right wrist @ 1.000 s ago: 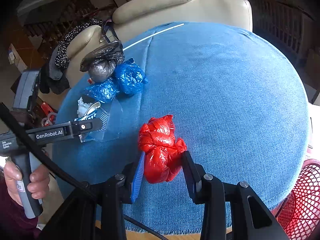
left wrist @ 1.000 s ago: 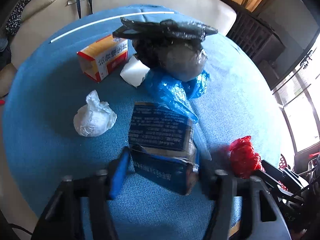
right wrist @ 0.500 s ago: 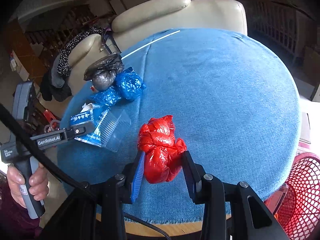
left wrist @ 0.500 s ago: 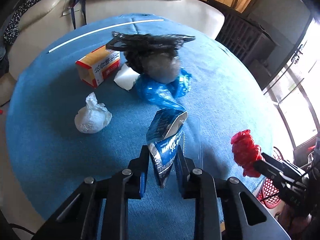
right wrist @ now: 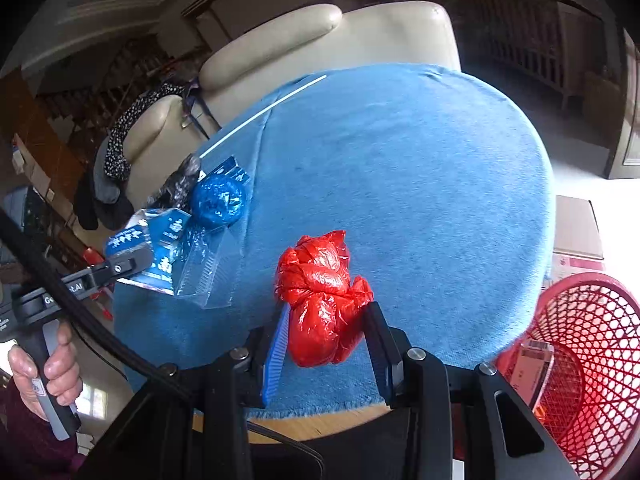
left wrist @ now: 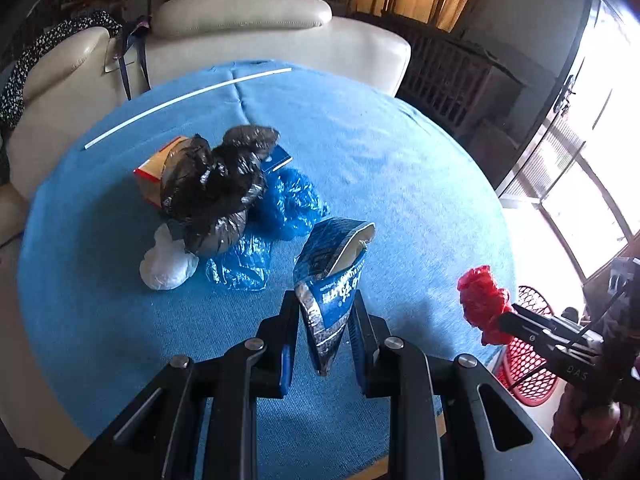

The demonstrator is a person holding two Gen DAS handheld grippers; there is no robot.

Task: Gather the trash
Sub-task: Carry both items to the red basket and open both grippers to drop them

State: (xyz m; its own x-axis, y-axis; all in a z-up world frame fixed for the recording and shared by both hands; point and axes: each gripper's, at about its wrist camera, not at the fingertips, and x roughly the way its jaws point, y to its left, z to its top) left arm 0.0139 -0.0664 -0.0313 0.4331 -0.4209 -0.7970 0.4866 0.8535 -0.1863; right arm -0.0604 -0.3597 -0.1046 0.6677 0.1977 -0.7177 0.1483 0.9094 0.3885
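Observation:
My left gripper (left wrist: 325, 316) is shut on a crushed blue carton (left wrist: 332, 276), lifted above the round blue table (left wrist: 400, 160); a clear plastic flap (right wrist: 204, 268) hangs from the carton in the right wrist view. My right gripper (right wrist: 326, 332) is shut on a knotted red plastic bag (right wrist: 320, 300), held over the table's near edge. The same red bag (left wrist: 480, 300) shows at the right of the left wrist view. On the table remain a black bag (left wrist: 212, 192), crumpled blue bags (left wrist: 280, 204), a white wad (left wrist: 166, 268) and an orange-and-white box (left wrist: 154, 168).
A red mesh basket (right wrist: 592, 360) stands on the floor right of the table, with a small box inside. A cream sofa (left wrist: 240, 40) sits behind the table. A white stick (left wrist: 188, 96) lies along the far side. A person's hand (right wrist: 44, 364) grips the left gripper's handle.
My left gripper closed on the blue carton, crushing it, and lifted it off the table. The right gripper carried the red bag toward the table's edge, bringing the red basket into view.

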